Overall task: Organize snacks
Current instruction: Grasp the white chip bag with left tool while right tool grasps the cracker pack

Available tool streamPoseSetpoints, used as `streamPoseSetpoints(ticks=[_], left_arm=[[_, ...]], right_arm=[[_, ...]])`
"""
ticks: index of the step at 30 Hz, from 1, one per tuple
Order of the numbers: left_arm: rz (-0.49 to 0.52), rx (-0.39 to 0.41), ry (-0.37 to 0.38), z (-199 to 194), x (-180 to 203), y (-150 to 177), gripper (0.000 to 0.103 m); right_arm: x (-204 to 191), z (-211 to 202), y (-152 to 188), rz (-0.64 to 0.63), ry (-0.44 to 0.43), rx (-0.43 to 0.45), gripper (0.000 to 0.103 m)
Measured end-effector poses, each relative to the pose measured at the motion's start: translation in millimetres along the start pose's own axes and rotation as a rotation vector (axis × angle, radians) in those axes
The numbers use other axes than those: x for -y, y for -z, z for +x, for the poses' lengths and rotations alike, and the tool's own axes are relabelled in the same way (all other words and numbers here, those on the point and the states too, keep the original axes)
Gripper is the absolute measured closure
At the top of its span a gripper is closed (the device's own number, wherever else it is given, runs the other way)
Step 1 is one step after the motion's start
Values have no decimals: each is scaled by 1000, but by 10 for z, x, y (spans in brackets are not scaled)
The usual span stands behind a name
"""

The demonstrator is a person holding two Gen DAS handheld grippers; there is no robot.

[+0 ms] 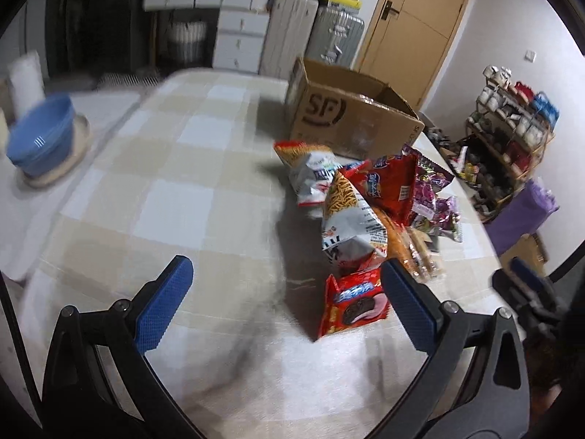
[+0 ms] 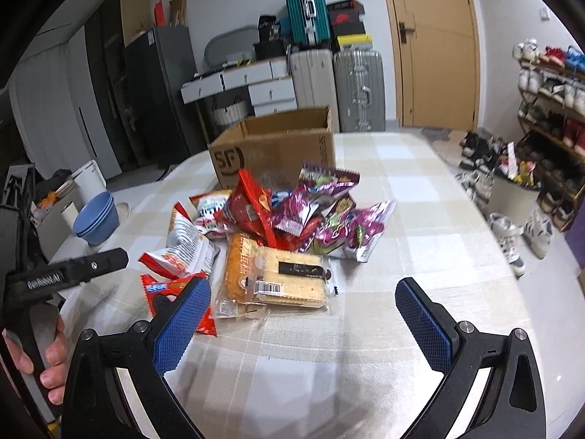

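Red, purple and silver snack packets (image 2: 278, 219) lie in one loose heap on the checked tablecloth (image 2: 420, 219), just in front of the open cardboard box (image 2: 274, 146), and as far as I can see inside, nothing is in the box. The left gripper (image 1: 289, 300) and the right gripper (image 2: 303, 314) both hang over the near edge of the heap with jaws spread wide and hold nothing. I judge the sorting has hardly begun, so nearly every packet, also the flat cracker pack (image 2: 278, 274) nearest the right gripper, is left to do.
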State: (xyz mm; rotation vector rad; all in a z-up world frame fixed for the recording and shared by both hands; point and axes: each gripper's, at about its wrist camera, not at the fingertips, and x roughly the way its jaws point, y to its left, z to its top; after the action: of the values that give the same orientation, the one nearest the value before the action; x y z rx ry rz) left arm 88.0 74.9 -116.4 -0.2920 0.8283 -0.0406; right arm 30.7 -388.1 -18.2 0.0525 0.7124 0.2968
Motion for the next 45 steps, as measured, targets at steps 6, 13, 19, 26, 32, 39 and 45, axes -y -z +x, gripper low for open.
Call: streamPoseSetpoints(ticks=[6,13,19,26,32,39,45], left_arm=[[45,-73,76,425,212,-265,1],[19,-214,127,1043,369,-456,6],[-6,-317,156,1407,311,-376,50],[-22,-298,197,1579,230,-348,60],[-15,-285,208,1356,153,-347,67],[-19,-277,232,1178,89,-291,68],[-32,-262,242,1051,-23,-229,68]], right_arm=[[67,340,14,33,-17,-54,0],[159,606,-18,64,-61,-111,0],[298,967,-106,129,-107,-201,0],[292,1270,-143,136,-147,-274,0],[199,1349,-177,108,-107,-277,7],[163,1264,-118,81,-97,-267,34],[146,1163,-92,62,-102,-237,42]])
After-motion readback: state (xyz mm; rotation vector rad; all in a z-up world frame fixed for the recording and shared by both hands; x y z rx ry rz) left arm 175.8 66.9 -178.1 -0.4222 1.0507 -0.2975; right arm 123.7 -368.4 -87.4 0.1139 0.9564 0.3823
